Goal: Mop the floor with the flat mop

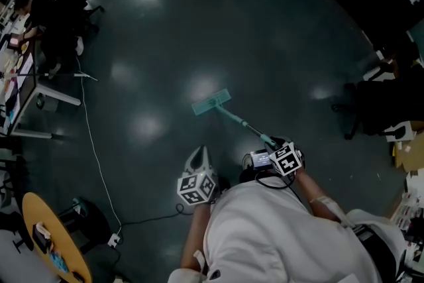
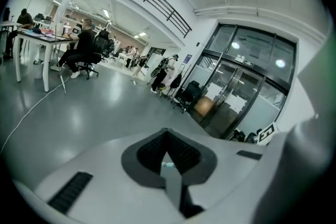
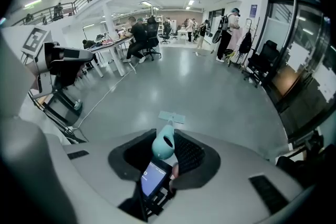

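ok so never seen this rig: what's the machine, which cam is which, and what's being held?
No robot here: a person holds a handheld two-jaw gripper in each hand; the marker cubes are part of those. The top-down picture comes from a camera on the person's head. The other two come from cameras riding on each gripper, looking along its jaws. The right gripper is closed on the handle of the teal flat mop, whose head lies flat on the shiny dark floor ahead. The left gripper has its jaws together on nothing, off the mop. A white cable trails across the floor at left, near desks where people sit.
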`<move>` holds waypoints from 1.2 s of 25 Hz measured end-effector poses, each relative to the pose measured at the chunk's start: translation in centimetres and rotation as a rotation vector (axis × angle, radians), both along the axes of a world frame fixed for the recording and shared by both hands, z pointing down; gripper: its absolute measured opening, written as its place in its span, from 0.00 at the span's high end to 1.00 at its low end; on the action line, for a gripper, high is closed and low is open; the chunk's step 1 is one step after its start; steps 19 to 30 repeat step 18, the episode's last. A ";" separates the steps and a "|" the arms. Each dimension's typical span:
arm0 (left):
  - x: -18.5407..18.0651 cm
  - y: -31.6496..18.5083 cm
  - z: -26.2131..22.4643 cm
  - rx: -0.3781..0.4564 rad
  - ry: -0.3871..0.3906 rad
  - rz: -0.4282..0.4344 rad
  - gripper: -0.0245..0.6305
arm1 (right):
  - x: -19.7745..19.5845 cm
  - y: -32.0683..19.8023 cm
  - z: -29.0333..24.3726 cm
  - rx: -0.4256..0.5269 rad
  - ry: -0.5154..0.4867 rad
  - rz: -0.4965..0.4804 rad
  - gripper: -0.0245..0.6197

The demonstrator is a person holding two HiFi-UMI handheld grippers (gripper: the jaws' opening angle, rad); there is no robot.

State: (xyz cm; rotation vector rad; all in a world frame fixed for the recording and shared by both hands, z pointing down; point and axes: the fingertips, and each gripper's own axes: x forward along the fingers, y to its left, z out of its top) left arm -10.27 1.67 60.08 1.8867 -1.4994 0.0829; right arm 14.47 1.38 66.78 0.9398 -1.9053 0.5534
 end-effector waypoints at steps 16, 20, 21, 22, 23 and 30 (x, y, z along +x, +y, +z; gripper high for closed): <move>-1.1 0.5 -0.2 0.000 0.001 -0.027 0.96 | -0.2 0.0 0.2 -0.008 0.013 -0.014 0.79; -1.1 0.6 -0.3 0.001 0.001 -0.026 0.96 | -0.1 0.0 0.1 -0.009 0.011 -0.009 0.79; -1.1 0.6 -0.3 0.001 0.001 -0.026 0.96 | -0.1 0.0 0.1 -0.009 0.011 -0.009 0.79; -1.1 0.6 -0.3 0.001 0.001 -0.026 0.96 | -0.1 0.0 0.1 -0.009 0.011 -0.009 0.79; -1.1 0.6 -0.3 0.001 0.001 -0.026 0.96 | -0.1 0.0 0.1 -0.009 0.011 -0.009 0.79; -1.1 0.6 -0.3 0.001 0.001 -0.026 0.96 | -0.1 0.0 0.1 -0.009 0.011 -0.009 0.79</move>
